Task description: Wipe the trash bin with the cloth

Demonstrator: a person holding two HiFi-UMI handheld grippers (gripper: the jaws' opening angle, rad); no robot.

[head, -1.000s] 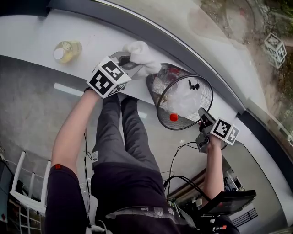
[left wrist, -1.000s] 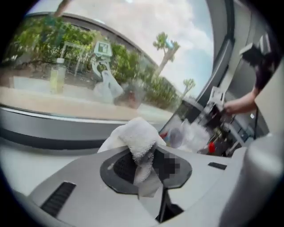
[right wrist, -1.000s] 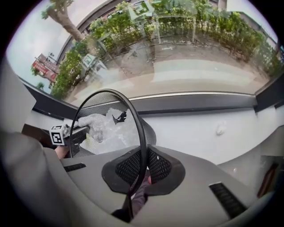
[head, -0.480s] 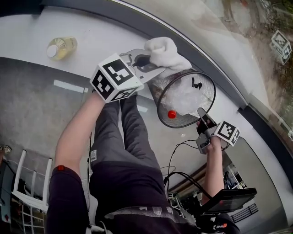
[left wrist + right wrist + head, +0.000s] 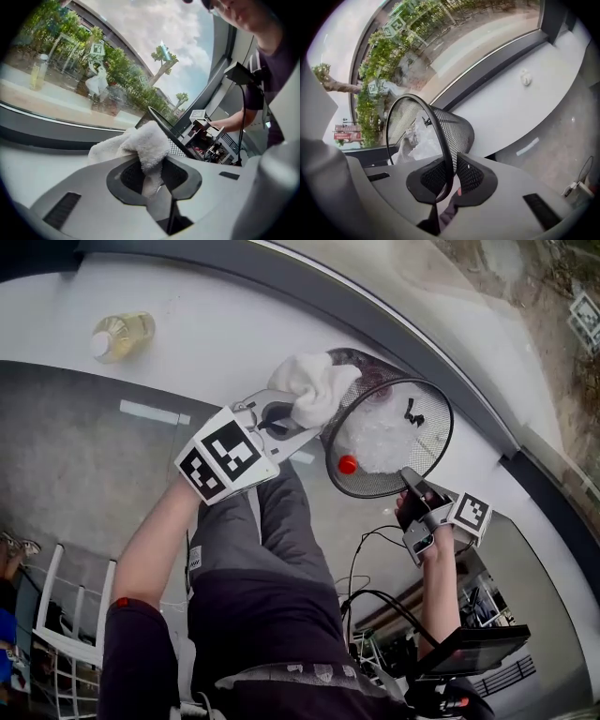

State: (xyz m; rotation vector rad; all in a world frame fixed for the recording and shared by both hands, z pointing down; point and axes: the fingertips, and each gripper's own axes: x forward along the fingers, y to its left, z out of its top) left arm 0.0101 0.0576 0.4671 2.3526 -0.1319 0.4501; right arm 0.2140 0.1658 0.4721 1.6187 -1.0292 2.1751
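The black mesh trash bin (image 5: 424,457) is tipped on its side over the white counter's edge, its mouth towards me. My left gripper (image 5: 292,416) is shut on a white fluffy cloth (image 5: 315,388), which presses against the bin's outer wall at the upper left of the rim. In the left gripper view the cloth (image 5: 142,142) bulges out of the left gripper (image 5: 153,174) beside the bin (image 5: 160,125). My right gripper (image 5: 442,180) has the bin's rim (image 5: 440,140) between its pads, and its jaws are opening. In the head view the right gripper (image 5: 411,486) sits at the rim's lower right.
Inside the bin lie crumpled clear plastic (image 5: 377,442), a small red thing (image 5: 348,464) and a black clip (image 5: 411,412). A bottle of yellow liquid (image 5: 120,335) stands on the white counter (image 5: 216,324) at the far left. Cables (image 5: 361,563) hang below, by my legs.
The left gripper carried the cloth right and then down along the bin's upper left side. The bin tipped up a little. The right gripper stayed on the rim.
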